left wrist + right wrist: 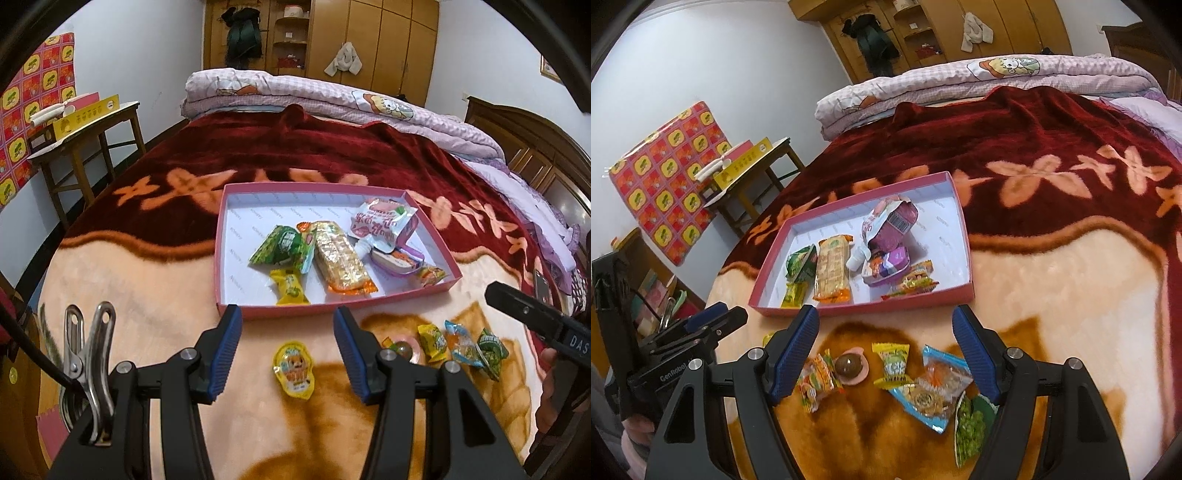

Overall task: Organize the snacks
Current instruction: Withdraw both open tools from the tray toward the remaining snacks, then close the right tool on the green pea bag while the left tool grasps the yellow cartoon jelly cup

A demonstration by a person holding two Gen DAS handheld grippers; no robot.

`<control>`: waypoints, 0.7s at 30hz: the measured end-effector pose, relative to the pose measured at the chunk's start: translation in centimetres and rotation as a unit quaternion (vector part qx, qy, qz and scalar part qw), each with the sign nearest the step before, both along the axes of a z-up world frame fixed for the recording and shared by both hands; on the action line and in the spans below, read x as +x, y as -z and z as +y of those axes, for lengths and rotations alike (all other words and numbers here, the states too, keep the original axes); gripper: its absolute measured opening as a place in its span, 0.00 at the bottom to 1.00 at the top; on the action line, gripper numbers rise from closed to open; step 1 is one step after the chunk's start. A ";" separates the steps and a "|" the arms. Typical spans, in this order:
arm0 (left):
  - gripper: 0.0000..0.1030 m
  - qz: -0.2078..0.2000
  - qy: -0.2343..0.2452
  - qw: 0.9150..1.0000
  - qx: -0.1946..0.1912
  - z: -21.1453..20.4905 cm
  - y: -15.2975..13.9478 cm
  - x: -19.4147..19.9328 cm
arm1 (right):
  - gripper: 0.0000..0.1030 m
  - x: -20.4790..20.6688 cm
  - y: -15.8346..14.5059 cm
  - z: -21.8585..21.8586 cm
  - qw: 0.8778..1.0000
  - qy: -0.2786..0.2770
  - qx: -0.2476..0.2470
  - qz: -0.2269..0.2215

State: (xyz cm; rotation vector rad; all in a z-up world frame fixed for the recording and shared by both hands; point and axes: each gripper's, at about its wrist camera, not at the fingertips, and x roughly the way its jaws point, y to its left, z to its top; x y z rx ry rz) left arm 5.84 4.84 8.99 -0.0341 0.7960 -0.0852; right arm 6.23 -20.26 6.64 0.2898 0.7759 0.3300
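Snacks split two ways: some gathered in tray (236,236) on blanket (147,280), ready sorted; others loose before it, awaiting pickup. Left gripper (287,354) spread wide, empty, framing jelly cup (293,369), likely next. Right gripper (886,356) likewise wide over candy (891,365).

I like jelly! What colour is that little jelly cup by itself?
Yellow, with a cartoon animal on it: jelly cup, clearest in the left wrist view.

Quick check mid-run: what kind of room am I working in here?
Most likely a home bedroom: the snacks lie on a bed's plush blanket, a folded quilt sits at its far end, and a wooden wardrobe stands behind.
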 end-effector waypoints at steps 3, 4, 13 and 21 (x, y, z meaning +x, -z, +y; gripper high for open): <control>0.53 0.000 -0.003 1.000 0.002 0.3 0.2 -0.5 | 0.74 -0.5 0.2 -0.2 1.000 0.003 -0.003 0.002; 0.53 0.000 -0.004 1.000 0.002 0.4 0.3 -0.7 | 0.74 -0.7 0.4 -0.3 1.000 0.005 -0.004 0.004; 0.53 0.021 -0.015 0.999 -0.019 1.0 1.7 -1.4 | 0.74 -2.3 1.5 -0.9 1.000 0.006 -0.019 0.022; 0.53 0.039 -0.009 0.999 -0.015 0.7 3.0 -1.6 | 0.74 -3.1 2.3 -0.9 0.999 -0.003 -0.036 0.035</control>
